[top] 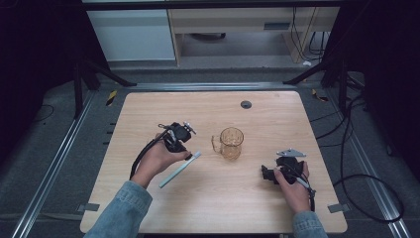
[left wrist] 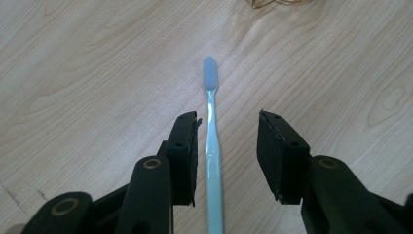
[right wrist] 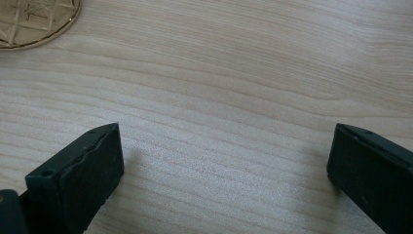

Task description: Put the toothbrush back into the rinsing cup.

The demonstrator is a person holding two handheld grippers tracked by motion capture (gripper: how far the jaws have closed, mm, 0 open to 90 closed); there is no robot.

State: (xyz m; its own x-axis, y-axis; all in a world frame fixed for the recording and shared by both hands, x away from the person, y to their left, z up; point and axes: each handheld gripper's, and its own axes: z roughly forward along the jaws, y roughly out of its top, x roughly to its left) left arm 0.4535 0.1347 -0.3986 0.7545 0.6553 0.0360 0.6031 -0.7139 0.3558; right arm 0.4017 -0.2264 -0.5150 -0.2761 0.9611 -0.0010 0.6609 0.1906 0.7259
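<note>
- My left gripper [left wrist: 228, 155]: jaws apart, straddling the toothbrush [left wrist: 212, 146]; its handle lies nearer the left jaw.
- My right gripper [right wrist: 224, 165]: jaws wide apart over bare table [right wrist: 229, 73]; mug [right wrist: 34, 19] ahead-left.

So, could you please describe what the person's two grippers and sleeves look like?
Both are black two-jaw tools. The left gripper trails a black cable and has silver fittings on top; its fingers are flat black blocks on arms with brass-ringed pivots. The right gripper carries a grey three-cornered plate and a black cable. Both sleeves are blue denim.
</note>
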